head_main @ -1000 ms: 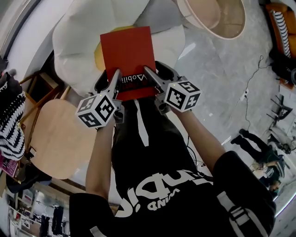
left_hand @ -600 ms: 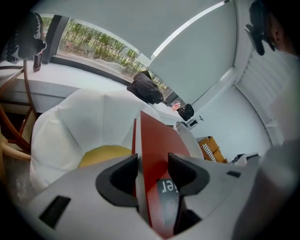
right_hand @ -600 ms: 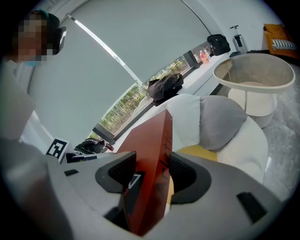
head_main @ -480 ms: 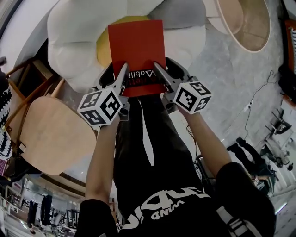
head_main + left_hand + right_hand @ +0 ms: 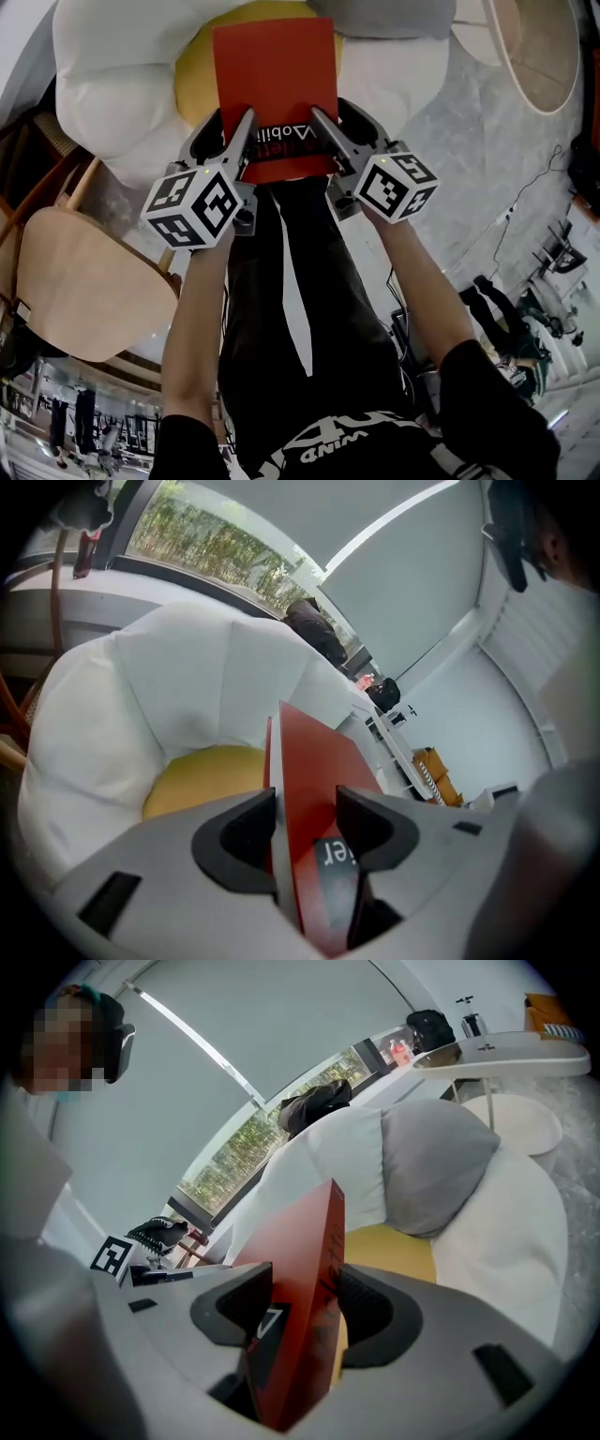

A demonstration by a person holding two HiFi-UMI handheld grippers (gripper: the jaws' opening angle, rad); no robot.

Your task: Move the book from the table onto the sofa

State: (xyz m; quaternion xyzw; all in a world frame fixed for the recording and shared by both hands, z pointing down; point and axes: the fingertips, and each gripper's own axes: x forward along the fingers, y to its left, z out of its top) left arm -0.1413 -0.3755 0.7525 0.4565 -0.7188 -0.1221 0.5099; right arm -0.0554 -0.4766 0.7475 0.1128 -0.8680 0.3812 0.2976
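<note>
A red book [image 5: 277,80] hangs flat over the yellow seat cushion [image 5: 194,80] of a white petal-shaped sofa [image 5: 103,103]. My left gripper [image 5: 246,141] is shut on the book's near left corner, and my right gripper [image 5: 321,139] is shut on its near right corner. In the left gripper view the book [image 5: 314,780] stands edge-on between the jaws of the left gripper [image 5: 305,822], with the yellow cushion [image 5: 202,780] below. The right gripper view shows the book [image 5: 300,1269] clamped in the right gripper [image 5: 305,1307], a grey pillow [image 5: 436,1166] behind it.
A round wooden side table [image 5: 80,286] sits left of the person's legs. Another round pale tabletop [image 5: 548,52] lies at the upper right on the marbled floor [image 5: 487,159]. A wooden chair frame [image 5: 37,159] stands at the left edge.
Both grippers have come down with the book, which now sits closer over the yellow seat cushion. The sofa fills more of the head view than before.
</note>
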